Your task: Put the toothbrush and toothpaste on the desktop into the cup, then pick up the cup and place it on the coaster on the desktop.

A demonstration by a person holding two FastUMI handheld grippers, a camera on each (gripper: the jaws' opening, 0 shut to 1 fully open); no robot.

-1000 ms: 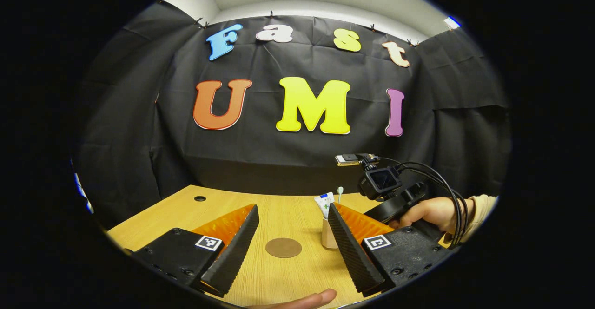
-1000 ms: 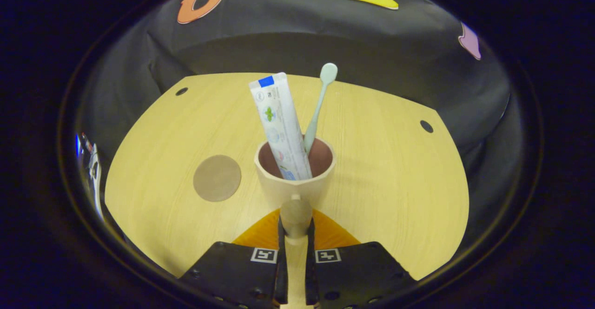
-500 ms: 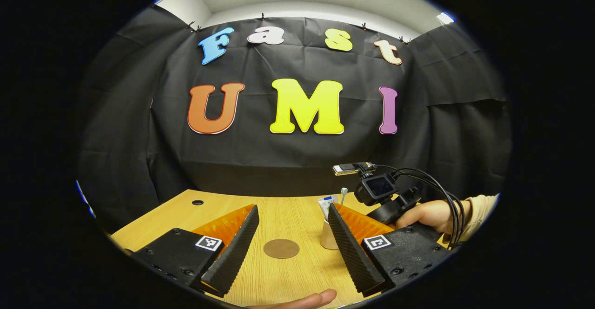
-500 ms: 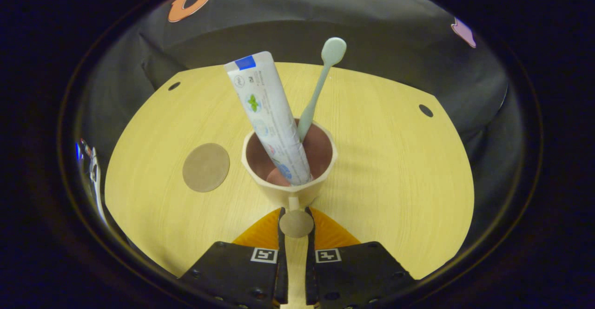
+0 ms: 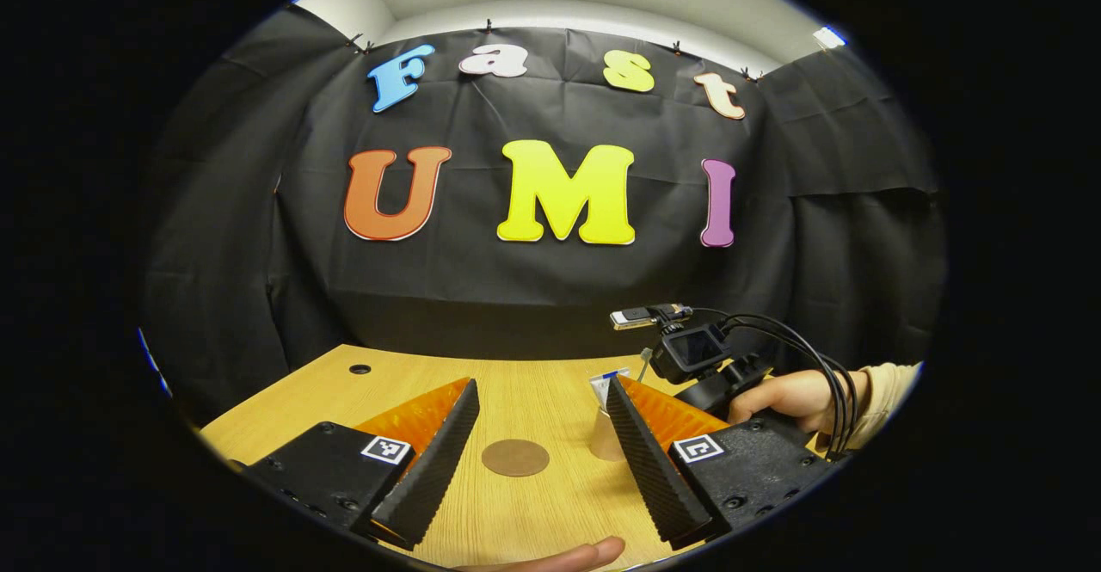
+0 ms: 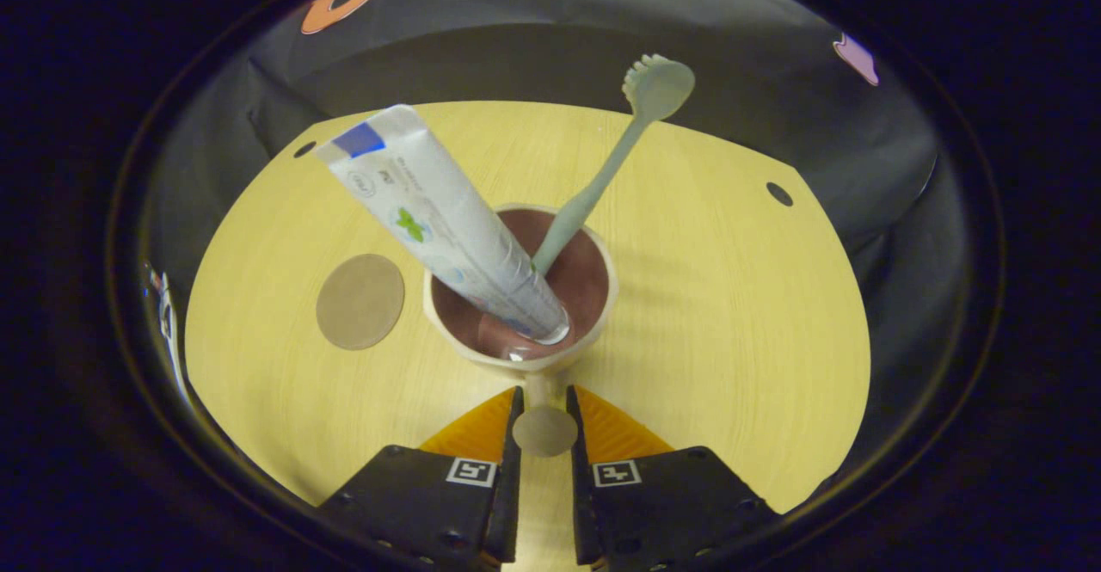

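Observation:
A beige cup [image 6: 609,292] with a brown inside stands in front of my right gripper [image 6: 544,400], which is shut on the cup's round handle knob [image 6: 544,431]. In the cup, the white toothpaste tube [image 6: 439,219] leans left and the pale green toothbrush [image 6: 602,185] leans right. The brown round coaster [image 6: 359,301] lies flat on the table, left of the cup and apart from it. My left gripper [image 5: 540,387] hovers open above the coaster [image 5: 514,458], holding nothing. Its right finger half hides the cup [image 5: 598,445].
The wooden table [image 6: 731,314] has small dark holes near its far corners. In the left gripper view a hand [image 5: 796,396] holds the right gripper's camera and cables [image 5: 697,348] at the right. A fingertip [image 5: 585,550] shows at the bottom edge.
The right gripper view now looks more steeply down into the cup, so the tube and brush splay wider apart. In the left gripper view the cup and right gripper have shifted slightly left.

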